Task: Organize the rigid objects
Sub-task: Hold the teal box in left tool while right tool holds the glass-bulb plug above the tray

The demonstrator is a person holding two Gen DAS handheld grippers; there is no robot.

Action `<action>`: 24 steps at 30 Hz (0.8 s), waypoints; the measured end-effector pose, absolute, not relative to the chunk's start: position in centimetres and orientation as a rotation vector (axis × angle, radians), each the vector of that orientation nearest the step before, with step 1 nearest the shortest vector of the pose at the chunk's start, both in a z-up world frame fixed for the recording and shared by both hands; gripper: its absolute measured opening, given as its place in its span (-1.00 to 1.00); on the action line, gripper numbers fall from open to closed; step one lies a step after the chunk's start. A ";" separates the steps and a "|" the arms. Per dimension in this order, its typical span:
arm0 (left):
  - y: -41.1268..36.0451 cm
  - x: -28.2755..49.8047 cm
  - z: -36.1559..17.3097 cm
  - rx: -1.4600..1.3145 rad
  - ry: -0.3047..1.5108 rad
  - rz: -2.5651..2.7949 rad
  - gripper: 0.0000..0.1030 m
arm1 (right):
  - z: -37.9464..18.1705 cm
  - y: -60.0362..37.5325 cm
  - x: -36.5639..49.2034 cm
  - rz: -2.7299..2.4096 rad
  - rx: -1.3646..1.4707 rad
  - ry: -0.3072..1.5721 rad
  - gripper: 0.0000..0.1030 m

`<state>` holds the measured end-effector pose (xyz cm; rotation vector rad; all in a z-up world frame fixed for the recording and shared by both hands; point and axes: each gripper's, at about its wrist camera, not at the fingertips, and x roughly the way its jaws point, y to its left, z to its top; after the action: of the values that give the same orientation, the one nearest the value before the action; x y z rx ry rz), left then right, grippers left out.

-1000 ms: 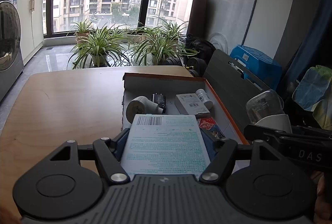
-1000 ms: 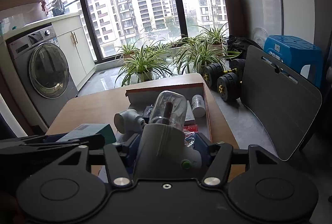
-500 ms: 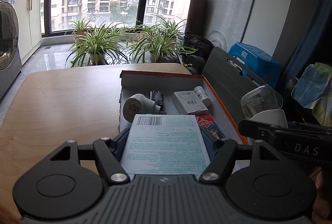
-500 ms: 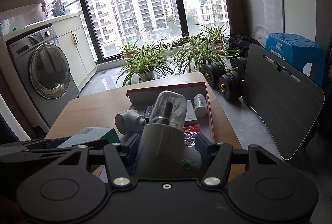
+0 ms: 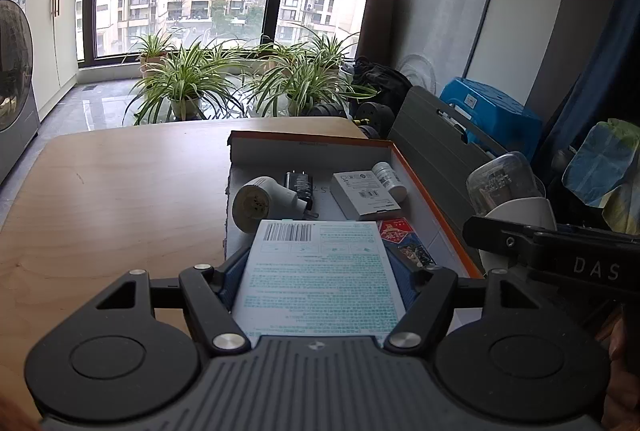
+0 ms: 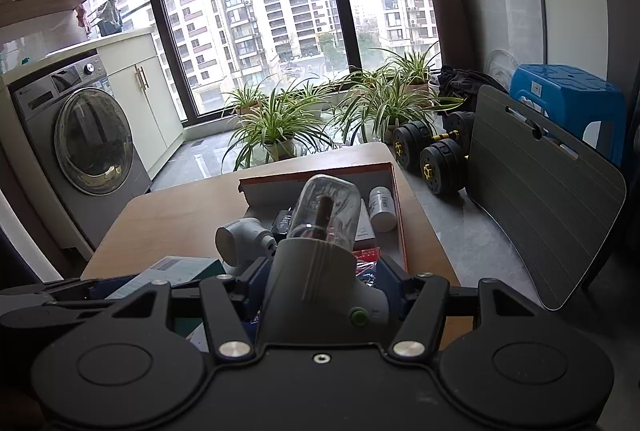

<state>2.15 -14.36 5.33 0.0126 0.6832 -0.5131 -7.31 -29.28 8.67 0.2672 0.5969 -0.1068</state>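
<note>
Left gripper (image 5: 318, 273) is gripping a flat white carton with teal print and a barcode (image 5: 316, 271); its blue-padded jaws are clenched on the carton's two long sides. The carton is sitting level, its far end reaching over the near edge of the open shallow cardboard tray with orange rim (image 5: 436, 207) on the light wooden table (image 5: 120, 199).

Right gripper (image 6: 320, 281) is clamping a white plastic appliance with a clear dome-shaped cap and green button (image 6: 320, 255); its jaws are pressing on the white body, with the dome pointing toward 12 o'clock. In the left view this appliance is showing at 3 o'clock, just past the tray's right rim.

Lying in the tray:
- grey-white cylindrical adapter plug (image 5: 260, 203) at 10 o'clock of the carton's far end
- black charger block (image 5: 298, 185) just right of the plug
- small white rectangular box with a barcode (image 5: 364, 195) at 1 o'clock
- small white pill bottle (image 5: 390, 181) lying on its side, touching or just beside the box, against the right rim
- red-and-blue printed packet (image 5: 402, 241) just right of the carton, partly under the right jaw

Cannot tell whether the carton is resting on the tray contents or hanging clear above them.
</note>
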 end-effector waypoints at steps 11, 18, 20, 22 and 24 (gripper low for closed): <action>-14.3 2.3 5.2 0.011 0.696 -0.511 0.40 | 8.3 -28.7 -7.0 -0.103 0.271 0.598 0.36; -14.4 2.3 5.1 0.016 0.697 -0.512 0.40 | 8.0 -27.9 -6.8 -0.093 0.271 0.599 0.36; -14.6 2.3 5.1 0.020 0.696 -0.513 0.40 | 8.0 -27.9 -6.8 -0.093 0.271 0.599 0.36; -14.7 2.3 5.1 0.022 0.696 -0.515 0.40 | 8.0 -27.9 -6.8 -0.094 0.271 0.598 0.36; -14.9 2.4 5.1 0.025 0.696 -0.515 0.40 | 8.0 -28.0 -6.7 -0.094 0.272 0.598 0.36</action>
<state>2.43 -14.90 5.10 0.0253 0.6963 -0.5152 -6.72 -27.99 7.98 0.2718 0.5978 -0.0940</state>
